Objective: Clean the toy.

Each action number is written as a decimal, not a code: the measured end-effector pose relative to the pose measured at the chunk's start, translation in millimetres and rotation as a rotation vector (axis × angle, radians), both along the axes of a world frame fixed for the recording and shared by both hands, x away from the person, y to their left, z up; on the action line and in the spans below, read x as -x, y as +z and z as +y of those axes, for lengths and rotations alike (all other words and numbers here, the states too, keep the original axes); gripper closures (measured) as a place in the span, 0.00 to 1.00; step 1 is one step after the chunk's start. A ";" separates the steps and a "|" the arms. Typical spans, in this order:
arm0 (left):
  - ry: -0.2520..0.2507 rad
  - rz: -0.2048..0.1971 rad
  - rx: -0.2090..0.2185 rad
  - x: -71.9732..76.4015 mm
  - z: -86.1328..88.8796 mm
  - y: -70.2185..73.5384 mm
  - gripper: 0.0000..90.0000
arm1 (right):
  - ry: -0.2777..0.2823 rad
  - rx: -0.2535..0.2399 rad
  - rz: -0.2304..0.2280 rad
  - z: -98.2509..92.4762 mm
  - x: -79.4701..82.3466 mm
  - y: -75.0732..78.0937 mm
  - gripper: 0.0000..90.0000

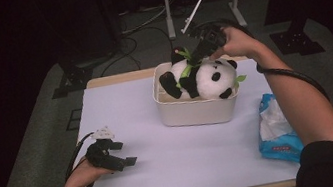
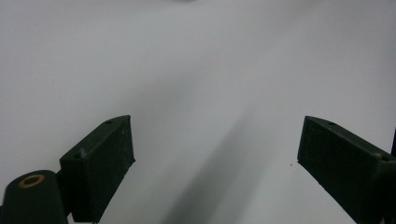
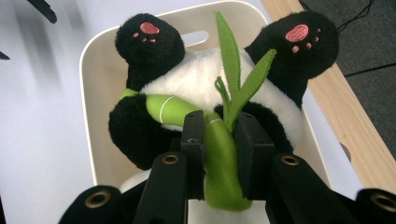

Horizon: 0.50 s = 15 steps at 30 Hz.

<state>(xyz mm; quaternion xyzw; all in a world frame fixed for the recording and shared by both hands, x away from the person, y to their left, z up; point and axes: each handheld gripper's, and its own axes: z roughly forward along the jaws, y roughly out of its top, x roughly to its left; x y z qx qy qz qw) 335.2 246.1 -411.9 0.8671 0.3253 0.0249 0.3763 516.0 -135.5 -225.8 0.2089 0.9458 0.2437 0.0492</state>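
While panda's bamboo stalk (image 3: 219, 154) sits clamped in right tool (image 3: 220, 140), over bin (image 3: 100, 154)

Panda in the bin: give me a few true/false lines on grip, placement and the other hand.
1. The right gripper is shut on the panda's green bamboo stalk. True.
2. The panda lies on the bare table. False: it lies in the white bin.
3. The left gripper holds a tissue pack. False: its jaws are open over the white table cover, nothing between them.
4. A blue tissue pack lies near the table's right edge. True.
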 end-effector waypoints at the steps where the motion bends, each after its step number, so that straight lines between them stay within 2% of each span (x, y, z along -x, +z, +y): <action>1: 0.000 0.001 -0.001 -0.2 0.1 -0.1 0.10 | 0.002 0.000 -0.001 0.2 -0.1 0.4 0.82; 6: -0.004 0.002 -0.002 -0.7 -0.8 -1.4 0.10 | 0.002 0.014 0.019 2.1 -1.1 -11.4 0.82; 7: -0.005 0.003 -0.003 -0.8 -1.1 -1.4 0.10 | -0.001 0.021 0.033 3.0 0.3 -20.6 0.82; 8: -0.006 0.003 -0.003 -0.7 -1.2 -1.4 0.10 | -0.001 0.021 0.033 3.0 0.3 -20.6 0.82; 11: -0.007 0.003 -0.002 -0.4 -1.5 -1.2 0.10 | 0.004 0.030 0.053 4.2 1.5 -34.9 0.82; 12: -0.007 0.004 -0.005 -0.4 -1.6 -1.3 0.10 | 0.009 0.045 0.073 5.2 2.5 -47.0 0.81; 15: -0.006 0.002 -0.002 0.0 -2.0 -1.5 0.10 | 0.008 0.060 0.088 5.8 4.1 -55.0 0.81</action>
